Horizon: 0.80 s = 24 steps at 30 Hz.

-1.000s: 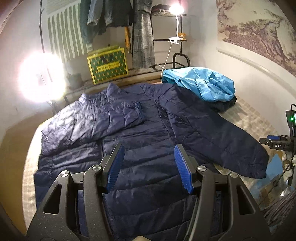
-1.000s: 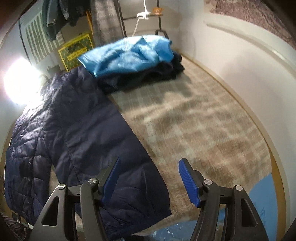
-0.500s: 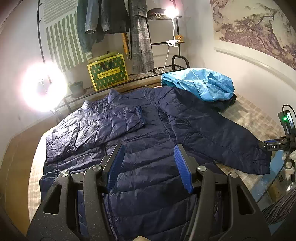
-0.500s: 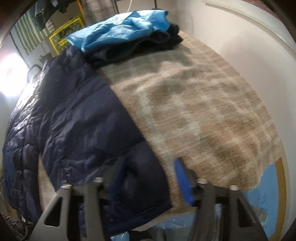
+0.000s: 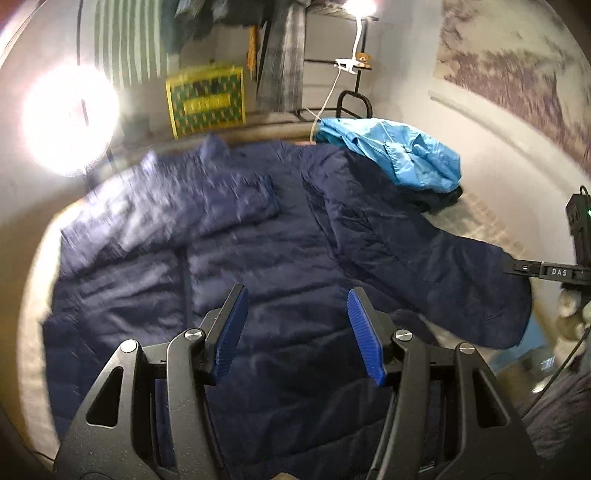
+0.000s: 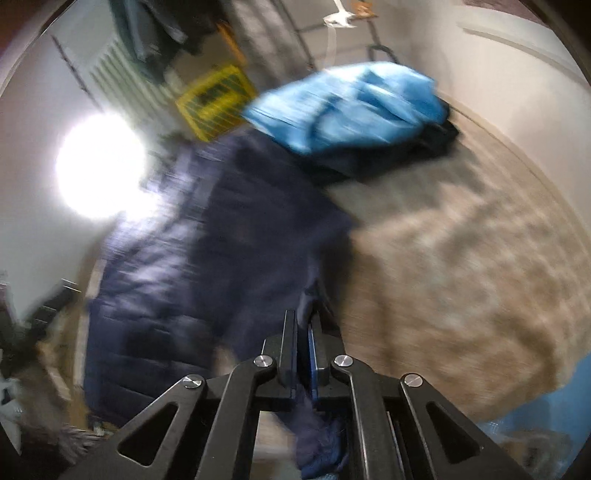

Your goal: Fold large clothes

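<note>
The left gripper (image 5: 295, 332) hangs level with its jaws spread wide, the blue pads (image 5: 364, 334) well apart and nothing between them. The right gripper (image 6: 303, 332) has its jaws pressed nearly together, pinching a fold of the navy jacket (image 6: 229, 236) (the view is blurred, but cloth shows between and below the fingers (image 6: 289, 339)).

A home bedroom: a blanket-covered bed (image 5: 491, 218), hanging clothes (image 5: 280, 55), a clip lamp (image 5: 360, 7) and a wall mural (image 5: 517, 74).
</note>
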Each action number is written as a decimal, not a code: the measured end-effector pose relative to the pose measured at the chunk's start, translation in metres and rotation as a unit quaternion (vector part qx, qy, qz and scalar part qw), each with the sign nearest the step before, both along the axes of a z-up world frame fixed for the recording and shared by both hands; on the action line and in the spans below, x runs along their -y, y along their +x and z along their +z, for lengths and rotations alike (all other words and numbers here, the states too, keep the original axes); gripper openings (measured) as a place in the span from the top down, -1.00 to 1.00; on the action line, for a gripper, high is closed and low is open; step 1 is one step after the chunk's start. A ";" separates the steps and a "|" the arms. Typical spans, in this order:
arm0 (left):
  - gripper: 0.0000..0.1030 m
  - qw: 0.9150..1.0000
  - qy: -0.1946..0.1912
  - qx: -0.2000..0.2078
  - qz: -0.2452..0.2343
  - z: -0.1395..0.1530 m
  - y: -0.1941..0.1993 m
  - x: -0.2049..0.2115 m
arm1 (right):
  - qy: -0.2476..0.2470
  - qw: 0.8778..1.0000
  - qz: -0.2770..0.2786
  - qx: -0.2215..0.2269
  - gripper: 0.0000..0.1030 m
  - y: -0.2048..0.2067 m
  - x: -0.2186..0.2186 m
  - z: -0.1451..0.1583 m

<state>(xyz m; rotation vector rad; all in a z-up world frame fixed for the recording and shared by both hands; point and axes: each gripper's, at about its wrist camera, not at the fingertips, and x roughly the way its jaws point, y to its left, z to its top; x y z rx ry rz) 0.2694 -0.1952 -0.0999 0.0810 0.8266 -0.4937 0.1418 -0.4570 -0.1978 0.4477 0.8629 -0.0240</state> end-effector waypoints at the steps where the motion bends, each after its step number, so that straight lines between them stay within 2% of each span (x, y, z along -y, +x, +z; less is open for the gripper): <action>1: -0.12 1.000 -0.006 -0.006 0.000 -0.001 0.001 -0.002 | 0.006 1.000 0.014 0.013 0.96 0.005 -0.010 0.008; 6: -0.11 1.000 -0.014 -0.011 -0.008 -0.001 -0.002 -0.006 | 0.010 0.997 0.069 0.037 0.96 0.033 -0.055 0.026; 12: -0.11 0.999 -0.025 -0.020 -0.006 -0.001 -0.004 -0.015 | 0.035 0.991 0.119 0.039 0.96 0.076 -0.099 0.032; 20: -0.11 0.998 -0.042 -0.041 0.028 -0.006 0.002 -0.048 | 0.032 0.986 0.162 0.004 0.96 0.126 -0.157 0.007; 23: -0.11 0.996 -0.056 -0.060 0.034 -0.011 0.004 -0.056 | 0.023 0.982 0.188 -0.009 0.82 0.136 -0.174 -0.005; 24: -0.11 0.995 -0.064 -0.073 0.034 -0.015 0.005 -0.059 | 0.013 0.981 0.192 -0.016 0.62 0.138 -0.179 -0.009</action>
